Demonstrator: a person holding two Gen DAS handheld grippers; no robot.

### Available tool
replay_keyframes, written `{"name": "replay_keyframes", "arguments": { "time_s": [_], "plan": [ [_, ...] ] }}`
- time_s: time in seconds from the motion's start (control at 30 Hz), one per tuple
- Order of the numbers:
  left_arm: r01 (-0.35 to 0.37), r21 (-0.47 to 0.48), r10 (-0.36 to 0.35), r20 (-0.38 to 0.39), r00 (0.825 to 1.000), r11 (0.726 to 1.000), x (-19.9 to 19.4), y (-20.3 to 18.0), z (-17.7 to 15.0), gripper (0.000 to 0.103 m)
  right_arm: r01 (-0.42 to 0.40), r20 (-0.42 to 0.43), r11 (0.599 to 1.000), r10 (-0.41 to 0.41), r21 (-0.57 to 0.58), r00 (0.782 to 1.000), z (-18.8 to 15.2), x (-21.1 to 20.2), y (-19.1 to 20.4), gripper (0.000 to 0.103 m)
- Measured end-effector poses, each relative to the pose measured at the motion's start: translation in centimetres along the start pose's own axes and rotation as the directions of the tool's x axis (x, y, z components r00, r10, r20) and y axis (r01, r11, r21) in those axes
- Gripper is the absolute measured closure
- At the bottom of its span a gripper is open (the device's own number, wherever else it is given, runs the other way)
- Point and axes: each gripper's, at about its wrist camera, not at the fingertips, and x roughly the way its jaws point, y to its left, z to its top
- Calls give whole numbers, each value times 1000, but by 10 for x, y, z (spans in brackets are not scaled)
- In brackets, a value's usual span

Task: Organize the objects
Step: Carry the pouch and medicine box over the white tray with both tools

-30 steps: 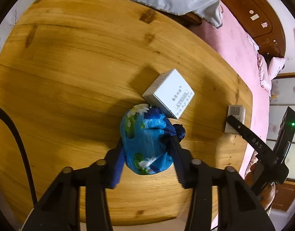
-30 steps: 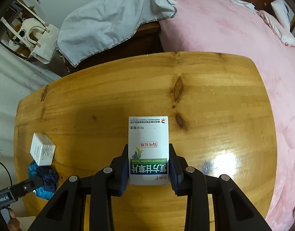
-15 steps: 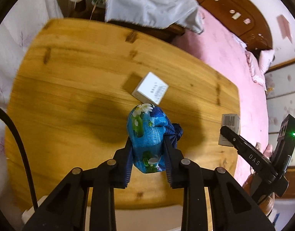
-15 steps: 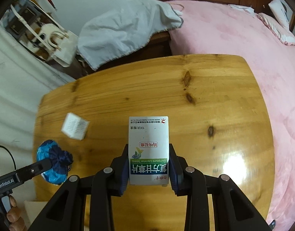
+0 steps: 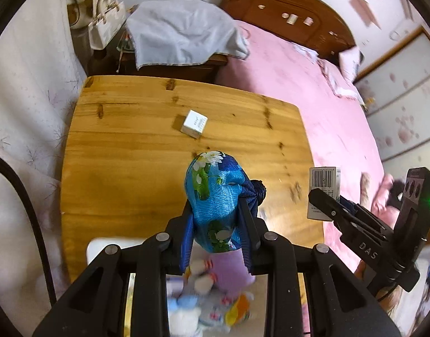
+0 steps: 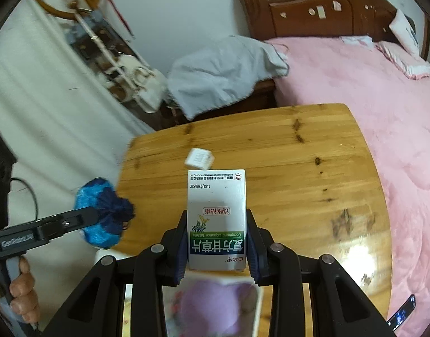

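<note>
My left gripper (image 5: 216, 241) is shut on a blue flowered cloth pouch (image 5: 215, 196) and holds it high above the near edge of the wooden table (image 5: 125, 146). My right gripper (image 6: 217, 247) is shut on a white and green medicine box (image 6: 217, 219), also held above the near edge. A small white box (image 5: 194, 123) lies on the table; it also shows in the right wrist view (image 6: 199, 158). The right gripper with its box (image 5: 324, 191) shows at the right of the left wrist view. The pouch (image 6: 99, 216) shows at the left of the right wrist view.
A white bin (image 5: 102, 250) with soft toys (image 5: 203, 303) sits below both grippers at the table's near edge; it also shows in the right wrist view (image 6: 257, 303). A pink bed (image 6: 369, 98) lies to the right. A grey cloth (image 5: 181, 36) covers a cabinet behind the table.
Both grippers have lifted and pulled back toward the near edge, carrying the pouch and the medicine box. The bin of toys has come into view below them.
</note>
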Motion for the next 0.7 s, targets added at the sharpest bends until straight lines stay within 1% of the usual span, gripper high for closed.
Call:
{"name": "replay_keyframes", "arguments": {
  "time_s": [0.13,0.23,0.4,0.5,0.7],
  "plan": [
    [-13,70,13,-4,1000,997,-23,-6,-20,72,-15,13,1000,15,-25,1000,-25,-29,23,68],
    [-32,126,33,-1,999,992,-34,-10,-33,72,-13,-3,1000,13,-28,1000,-44,-39,33,68],
    [-70,213,70,7,998,974,-41,-16,-56,72,25,-31,999,-26,-44,999,-73,-47,48,68],
    [-76,252,79,-4,997,965,-40,-19,-68,72,39,-59,998,-41,-40,997,-89,-48,54,68],
    [-100,325,106,0,994,940,-40,-28,-84,72,70,-80,997,-72,-30,994,-107,-48,61,68]
  ]
}}
